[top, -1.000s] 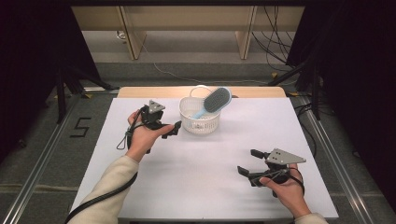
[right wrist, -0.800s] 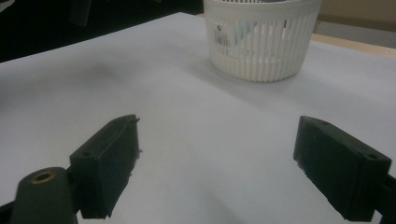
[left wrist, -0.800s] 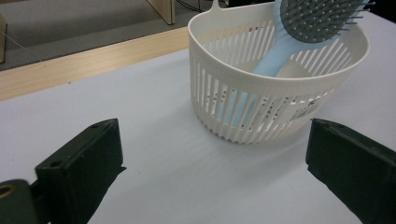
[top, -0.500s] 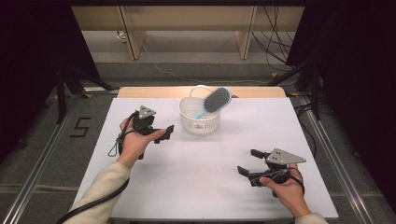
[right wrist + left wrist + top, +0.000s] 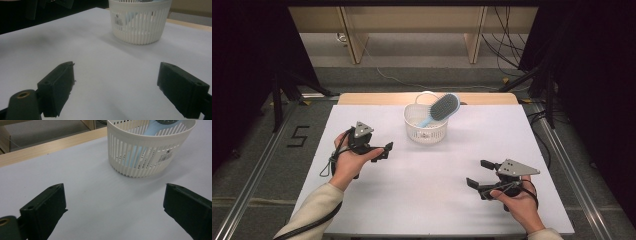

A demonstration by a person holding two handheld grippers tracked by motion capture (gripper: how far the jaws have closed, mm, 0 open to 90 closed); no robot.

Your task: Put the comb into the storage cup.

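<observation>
Now the left hand-held gripper [image 5: 379,149] is seen drawn back from the white slatted plastic basket [image 5: 426,131], lower and further to the left on the white matte worktop [image 5: 422,185] than it was a second ago, when it was positioned close beside the basket wall. Its jaws are spread wide and nothing is held between them; in the left gripper view bare worktop is seen between the two black blocks. The right hand-held gripper [image 5: 479,174] is unchanged in position near the front right of the worktop, its jaws likewise wide apart and empty.

The withdrawal is judged to indicate that the placing step is complete: the light-blue plastic hairbrush with a grey oval bristle pad [image 5: 443,107] is found standing handle-down in the basket, its head leaning out over the far right rim. No contact is made with it by either gripper.

The basket is round, slightly tapered toward the base, and formed of thin vertical ribs with open slots, through which the blue handle [image 5: 140,155] is visible. A printed barcode label [image 5: 166,157] is fixed to its wall. The worktop surface is smooth and non-reflective, edged at the far side by a pale wooden strip [image 5: 377,98].
</observation>
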